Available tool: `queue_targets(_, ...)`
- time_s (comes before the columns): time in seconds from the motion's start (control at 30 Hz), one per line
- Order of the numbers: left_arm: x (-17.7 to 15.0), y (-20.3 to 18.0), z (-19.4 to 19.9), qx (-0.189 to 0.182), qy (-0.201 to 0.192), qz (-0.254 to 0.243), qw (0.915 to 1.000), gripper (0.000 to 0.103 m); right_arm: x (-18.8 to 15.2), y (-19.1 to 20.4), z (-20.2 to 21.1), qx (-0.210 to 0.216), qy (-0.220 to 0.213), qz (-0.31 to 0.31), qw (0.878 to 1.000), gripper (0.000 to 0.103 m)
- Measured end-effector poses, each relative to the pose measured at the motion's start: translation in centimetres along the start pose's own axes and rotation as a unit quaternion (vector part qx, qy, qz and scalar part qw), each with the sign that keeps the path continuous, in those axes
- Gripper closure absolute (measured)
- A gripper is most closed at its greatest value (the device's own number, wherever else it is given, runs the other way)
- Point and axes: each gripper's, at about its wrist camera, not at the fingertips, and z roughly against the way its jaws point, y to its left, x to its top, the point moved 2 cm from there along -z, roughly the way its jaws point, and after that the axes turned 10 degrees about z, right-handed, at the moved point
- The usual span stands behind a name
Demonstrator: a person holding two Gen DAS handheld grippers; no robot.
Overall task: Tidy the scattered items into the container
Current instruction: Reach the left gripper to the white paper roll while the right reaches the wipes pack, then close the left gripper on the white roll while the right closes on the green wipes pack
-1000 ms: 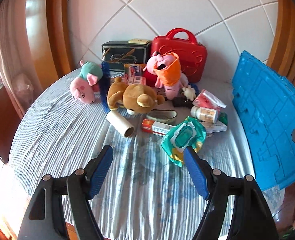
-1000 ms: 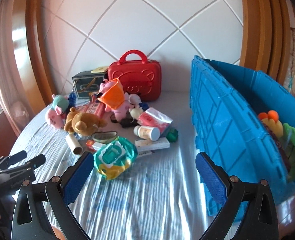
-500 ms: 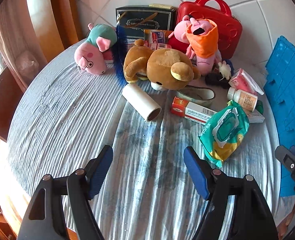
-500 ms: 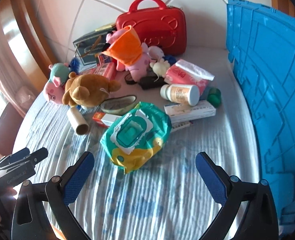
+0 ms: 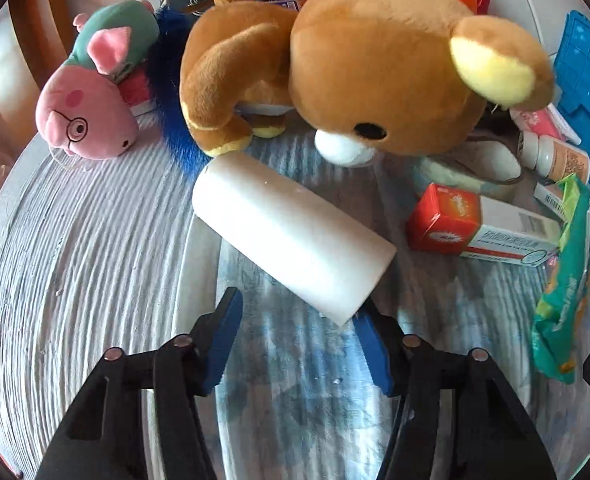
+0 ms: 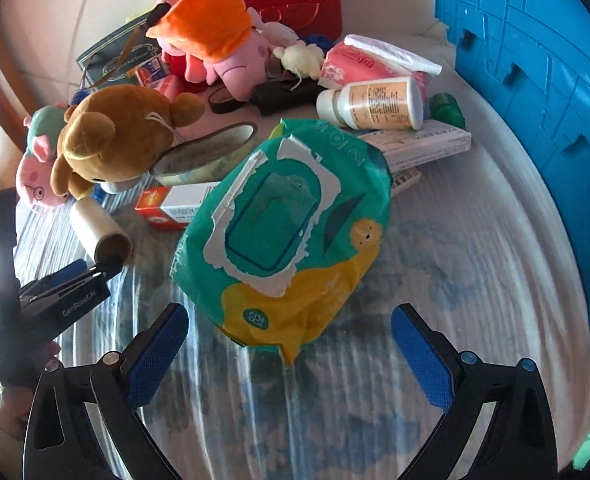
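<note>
Left wrist view: left gripper [image 5: 299, 320], jaws just closing, half-open at the roll's [image 5: 291, 236] near end, not yet pinching. Right gripper [image 6: 287, 344] wide before the wipes pack [image 6: 291, 220]. Next: close, carry to the bin [image 6: 535, 100].

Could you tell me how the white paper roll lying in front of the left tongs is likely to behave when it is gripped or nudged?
The white roll lies on its side, so it would probably roll if nudged. Its open end shows a hollow tube, so it is likely light and might crush under a hard squeeze.
</note>
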Motion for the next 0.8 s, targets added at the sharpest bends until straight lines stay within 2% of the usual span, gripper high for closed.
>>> queue_targets(0.07, -0.3, 1.3, 0.8, 0.009, -0.007, -0.005, 0.9999, 0.049, -0.3, 0.7, -0.6, 0.000, 0.004, -0.002, 1.000, 0.000)
queue_targets(0.13, -0.7, 3.1, 1.6, 0.033, -0.009, -0.007, 0.9994, 0.049, -0.4, 1.2, -1.1, 0.004, 0.009, -0.005, 1.000, 0.000)
queue_targets(0.23, -1.1, 6.1, 2.5, 0.061, -0.001, 0.009, 0.9981, 0.049, -0.1, 1.7, -1.7, 0.011, 0.013, -0.007, 1.000, 0.000)
queue_targets(0.3, -1.4, 7.2, 3.2, 0.056, 0.010, 0.020, 0.9982, 0.049, 0.4, 1.9, -1.9, 0.014, 0.014, -0.007, 1.000, 0.000)
queue_targets(0.37, -1.4, 6.9, 4.4, 0.038, 0.013, 0.022, 0.9989, 0.049, 0.7, 2.3, -1.8, 0.016, 0.012, -0.006, 1.000, 0.000)
queue_targets(0.5, -0.5, 4.0, 7.2, 0.011, -0.005, -0.001, 0.9999, 0.048, 1.6, 2.3, -1.0, 0.020, 0.007, -0.004, 1.000, 0.000)
queue_targets(0.53, -0.1, 2.9, 7.3, 0.008, -0.012, -0.008, 0.9999, 0.044, 1.8, 2.2, -0.7, 0.017, 0.005, -0.005, 1.000, 0.000)
queue_targets(0.57, 0.4, 2.2, 7.4, 0.009, -0.018, -0.014, 0.9997, 0.035, 2.0, 2.0, -0.6, 0.016, 0.005, -0.008, 1.000, 0.000)
queue_targets(0.6, 0.9, 1.7, 7.1, 0.016, -0.020, -0.019, 0.9995, 0.031, 2.3, 1.8, -0.4, 0.016, 0.003, -0.014, 1.000, 0.000)
queue_targets(0.73, 2.6, 1.5, 3.1, 0.045, 0.008, -0.029, 0.9986, 0.030, 3.0, 0.3, -0.6, 0.017, 0.007, -0.051, 0.999, 0.000)
queue_targets(0.8, 2.8, 1.2, 1.3, 0.019, 0.029, -0.028, 0.9990, 0.029, 3.3, -0.4, -1.3, 0.024, 0.013, -0.073, 0.997, 0.000)
